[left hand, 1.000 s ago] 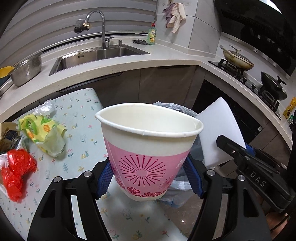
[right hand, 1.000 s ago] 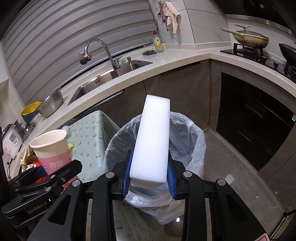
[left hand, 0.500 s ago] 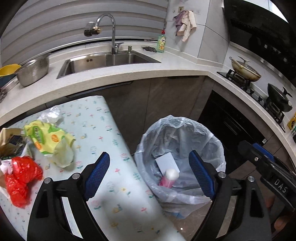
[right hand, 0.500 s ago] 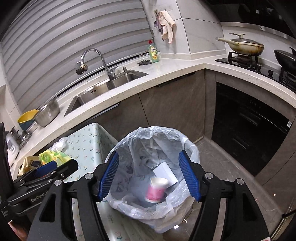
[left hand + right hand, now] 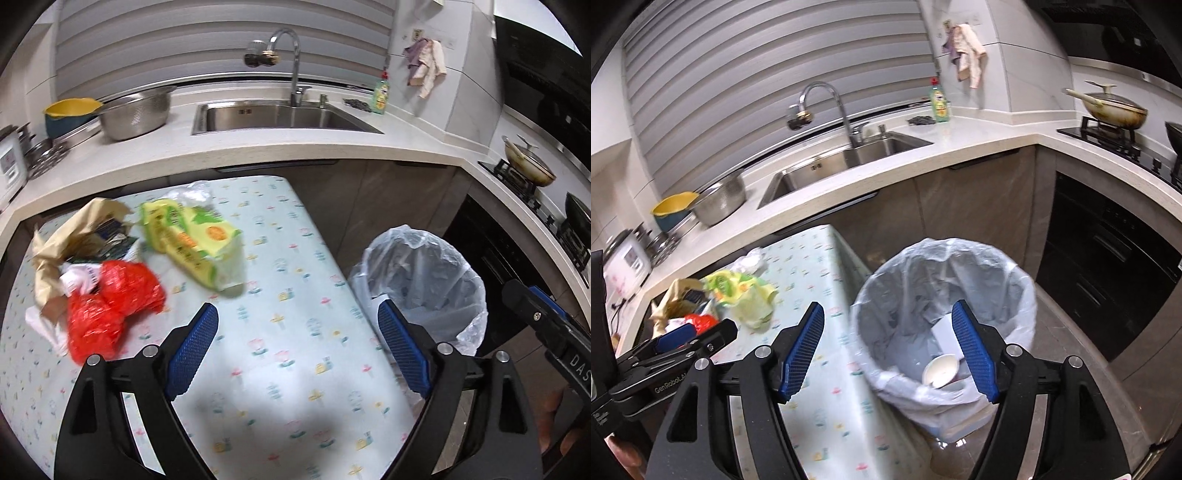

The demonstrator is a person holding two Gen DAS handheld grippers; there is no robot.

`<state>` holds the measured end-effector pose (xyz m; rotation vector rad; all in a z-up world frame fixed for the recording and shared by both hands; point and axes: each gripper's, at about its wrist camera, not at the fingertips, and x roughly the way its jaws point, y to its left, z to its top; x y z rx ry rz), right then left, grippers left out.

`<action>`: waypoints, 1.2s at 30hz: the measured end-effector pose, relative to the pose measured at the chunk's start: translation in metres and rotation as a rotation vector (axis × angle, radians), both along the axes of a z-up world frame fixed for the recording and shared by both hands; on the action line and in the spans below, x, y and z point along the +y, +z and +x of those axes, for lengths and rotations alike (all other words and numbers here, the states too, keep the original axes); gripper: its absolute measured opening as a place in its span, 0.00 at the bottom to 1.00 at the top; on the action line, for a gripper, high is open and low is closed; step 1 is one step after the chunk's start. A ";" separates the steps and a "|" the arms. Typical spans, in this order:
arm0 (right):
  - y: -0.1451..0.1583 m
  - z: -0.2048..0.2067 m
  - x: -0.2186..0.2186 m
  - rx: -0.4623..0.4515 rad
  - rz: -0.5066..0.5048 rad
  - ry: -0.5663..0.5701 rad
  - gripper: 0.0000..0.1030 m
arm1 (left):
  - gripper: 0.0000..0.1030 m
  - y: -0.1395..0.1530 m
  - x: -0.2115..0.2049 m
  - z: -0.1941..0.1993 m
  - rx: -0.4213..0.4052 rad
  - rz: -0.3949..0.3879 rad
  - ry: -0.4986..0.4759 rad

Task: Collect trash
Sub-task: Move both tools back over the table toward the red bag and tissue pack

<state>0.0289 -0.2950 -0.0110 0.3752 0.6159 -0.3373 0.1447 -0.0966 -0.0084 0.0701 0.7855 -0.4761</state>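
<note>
Bright even indoor light, fisheye-bent dark corners, slight motion blur

Your trash bin (image 5: 945, 325) right of table (image 5: 295, 369), cup (image 5: 940, 371) & foam block (image 5: 943, 334) in it, wrappers (image 5: 192, 240) on table's left, sink (image 5: 280, 118) behind.

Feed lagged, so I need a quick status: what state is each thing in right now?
Left hand-held gripper: open, empty.
Right hand-held gripper: open, empty.
Trash bin: lined, holds cup.
Yellow-green wrapper: on table.
Red bag: crumpled, on table.
Faucet: off.
</note>
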 end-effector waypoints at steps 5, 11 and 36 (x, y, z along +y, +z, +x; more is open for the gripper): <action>-0.002 0.007 0.028 0.012 0.003 0.048 0.67 | 0.83 -0.001 0.039 0.001 0.007 0.002 0.060; -0.004 0.015 0.061 0.022 0.002 0.092 0.67 | 0.84 0.000 0.082 0.001 0.005 0.001 0.116; -0.006 0.056 0.160 0.067 -0.029 0.242 0.68 | 0.85 -0.018 0.206 0.012 0.051 -0.037 0.292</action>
